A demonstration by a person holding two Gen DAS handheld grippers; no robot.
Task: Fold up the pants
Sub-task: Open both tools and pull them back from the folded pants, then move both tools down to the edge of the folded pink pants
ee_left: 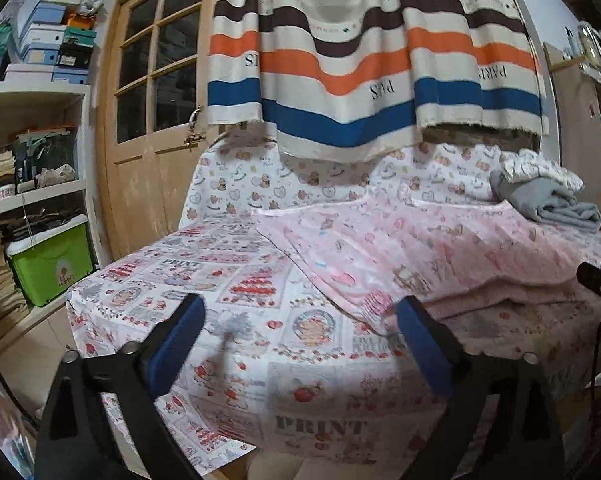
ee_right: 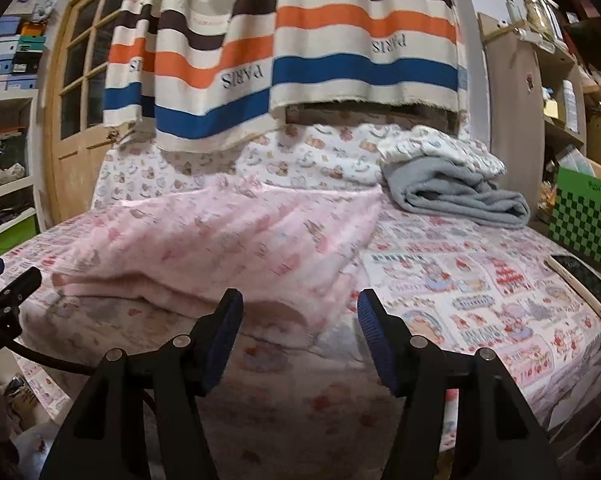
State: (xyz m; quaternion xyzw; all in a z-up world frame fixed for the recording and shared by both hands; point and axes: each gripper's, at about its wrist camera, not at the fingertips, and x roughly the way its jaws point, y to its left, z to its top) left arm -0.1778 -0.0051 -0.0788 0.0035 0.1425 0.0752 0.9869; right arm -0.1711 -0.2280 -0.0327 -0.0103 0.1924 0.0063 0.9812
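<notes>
Your left gripper (ee_left: 296,336) stands spread wide over the printed sheet (ee_left: 204,280), nothing between its fingers; the pink patterned pants (ee_left: 400,248) lie just to its right. Your right gripper (ee_right: 300,320) is partly parted and grips nothing, its tips hovering at the near edge of the pants (ee_right: 220,248), which lie folded across the middle of the bed. A grey folded blanket (ee_right: 456,196) rests far right, and a phone (ee_right: 588,284) lies near the right edge.
</notes>
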